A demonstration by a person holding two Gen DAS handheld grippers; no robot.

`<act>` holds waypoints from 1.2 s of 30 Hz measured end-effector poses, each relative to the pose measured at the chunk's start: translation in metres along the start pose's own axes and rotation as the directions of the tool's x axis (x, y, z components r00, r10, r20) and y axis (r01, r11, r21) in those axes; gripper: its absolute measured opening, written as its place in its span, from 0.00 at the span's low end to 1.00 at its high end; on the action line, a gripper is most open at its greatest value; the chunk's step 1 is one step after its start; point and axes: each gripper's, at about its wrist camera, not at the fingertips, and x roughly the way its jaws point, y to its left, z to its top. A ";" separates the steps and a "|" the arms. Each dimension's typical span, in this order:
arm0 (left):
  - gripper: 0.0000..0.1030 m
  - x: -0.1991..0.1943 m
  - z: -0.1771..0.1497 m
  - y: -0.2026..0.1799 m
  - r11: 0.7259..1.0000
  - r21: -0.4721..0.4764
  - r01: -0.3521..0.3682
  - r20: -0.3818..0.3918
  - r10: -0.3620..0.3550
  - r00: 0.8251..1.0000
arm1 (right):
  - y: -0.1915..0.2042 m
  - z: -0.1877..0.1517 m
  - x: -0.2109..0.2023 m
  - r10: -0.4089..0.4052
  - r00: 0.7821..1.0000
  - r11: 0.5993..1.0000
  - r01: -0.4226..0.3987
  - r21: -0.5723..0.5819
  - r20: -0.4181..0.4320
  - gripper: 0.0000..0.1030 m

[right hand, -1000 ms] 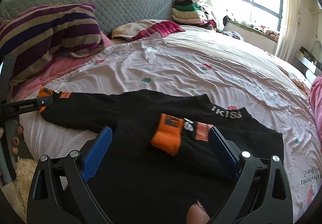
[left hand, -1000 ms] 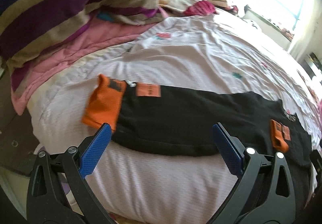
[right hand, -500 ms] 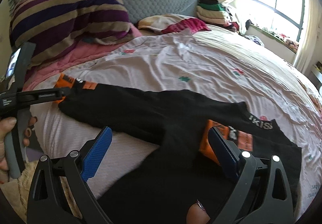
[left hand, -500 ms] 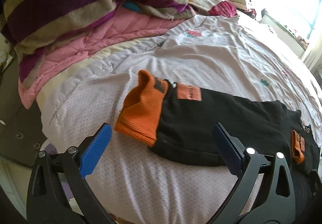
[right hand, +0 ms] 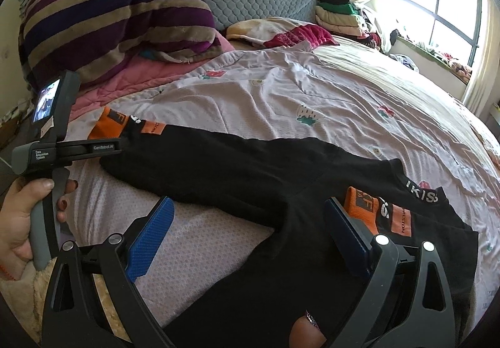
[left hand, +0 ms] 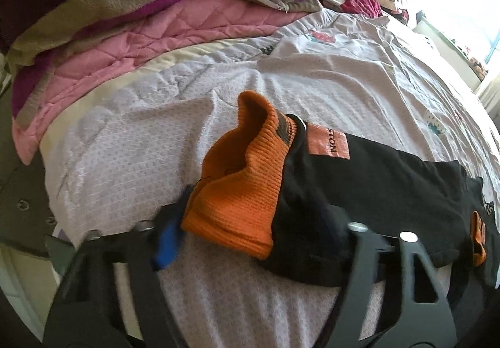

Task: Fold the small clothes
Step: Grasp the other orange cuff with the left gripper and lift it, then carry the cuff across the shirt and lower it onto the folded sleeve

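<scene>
A small black sweater (right hand: 237,173) with orange cuffs lies spread on the bed. Its left sleeve stretches out to an orange cuff (left hand: 240,188); that cuff also shows in the right wrist view (right hand: 109,124). My left gripper (left hand: 247,229) is open with its fingers on either side of the cuff end, the blue pad (left hand: 168,241) at the cuff's left edge. The other pad is hidden by black cloth. My right gripper (right hand: 250,232) is open above the sweater body, next to the folded-in right cuff (right hand: 362,207).
A striped purple blanket (right hand: 118,19) and a pink quilt (left hand: 150,32) are piled at the bed's head. Folded clothes (right hand: 337,13) sit at the far corner by the window. The pale floral sheet (right hand: 312,91) lies open behind the sweater. The bed edge is near me.
My left gripper has moved left and forward along the sleeve, and now its fingers straddle the orange cuff. My right gripper has swung left a little, staying open over the sweater body.
</scene>
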 end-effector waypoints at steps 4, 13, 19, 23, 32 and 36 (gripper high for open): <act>0.30 0.000 0.001 -0.003 0.999 0.020 0.025 0.020 -0.025 0.999 | 0.000 0.000 0.005 -0.005 1.000 1.000 0.005 0.017 -0.011 0.92; 0.07 -0.020 0.001 -0.017 0.994 0.071 0.086 0.079 -0.091 0.993 | -0.010 -0.009 0.005 -0.007 1.000 0.999 0.008 0.046 -0.020 0.92; 0.07 -0.043 0.002 -0.028 0.985 0.077 0.157 0.110 -0.165 0.980 | -0.030 -0.014 -0.001 -0.029 0.999 0.996 0.030 0.087 -0.019 0.92; 0.07 -0.058 0.003 -0.040 0.975 0.096 0.199 0.123 -0.210 0.970 | -0.046 -0.016 -0.008 -0.031 0.999 0.991 0.032 0.132 -0.013 0.92; 0.07 -0.087 -0.003 -0.079 0.946 0.166 0.279 0.131 -0.302 0.944 | -0.075 -0.020 -0.028 -0.064 0.998 0.982 0.061 0.181 0.010 0.92; 0.07 -0.094 -0.007 -0.100 0.931 0.210 0.300 0.118 -0.329 0.937 | -0.093 -0.024 -0.042 -0.093 0.995 0.977 0.086 0.196 0.023 0.92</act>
